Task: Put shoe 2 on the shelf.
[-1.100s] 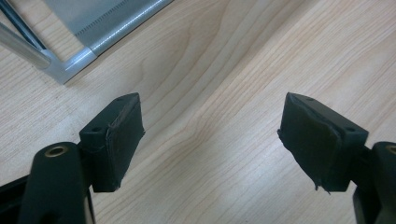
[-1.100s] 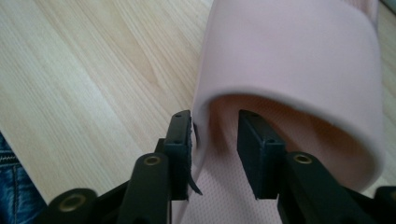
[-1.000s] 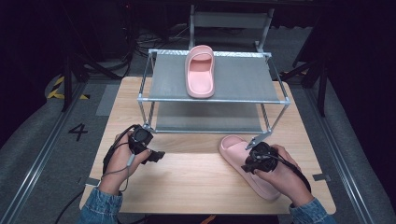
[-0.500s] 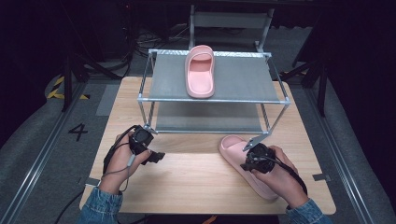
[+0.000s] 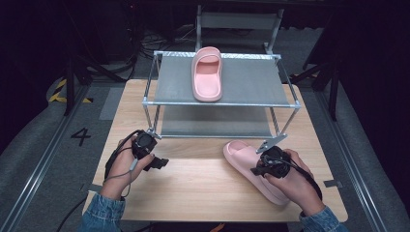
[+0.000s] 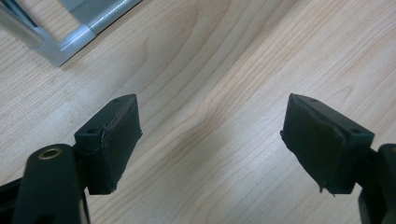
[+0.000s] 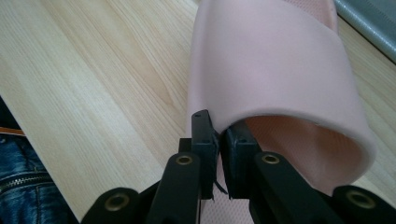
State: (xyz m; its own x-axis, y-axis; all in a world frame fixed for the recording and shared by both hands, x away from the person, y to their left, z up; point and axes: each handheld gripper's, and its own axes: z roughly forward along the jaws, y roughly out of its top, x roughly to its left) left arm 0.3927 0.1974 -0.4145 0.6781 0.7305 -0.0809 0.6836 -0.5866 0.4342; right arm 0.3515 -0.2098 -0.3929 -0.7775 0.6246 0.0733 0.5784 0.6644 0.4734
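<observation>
A pink slipper (image 5: pixel 244 157) lies on the wooden table at the right front, toe pointing toward the rack. My right gripper (image 5: pixel 261 169) is shut on the edge of its strap (image 7: pixel 275 65); one jaw sits outside the strap, the other inside the opening. Its fingertips (image 7: pixel 204 123) pinch the strap's left rim. A second pink slipper (image 5: pixel 208 72) rests on the top shelf of the metal rack (image 5: pixel 220 102). My left gripper (image 5: pixel 157 163) hovers low over bare wood at the left front, open and holding nothing, its pads (image 6: pixel 116 135) far apart.
The rack's front left foot (image 6: pixel 70 39) stands just beyond my left gripper. A lower shelf (image 5: pixel 212 126) sits under the top one. The table's front edge (image 5: pixel 212 220) runs close to the person's denim sleeves. Dark floor and rails surround the table.
The right gripper with the slipper has shifted slightly left and toward the front. The left gripper has barely moved.
</observation>
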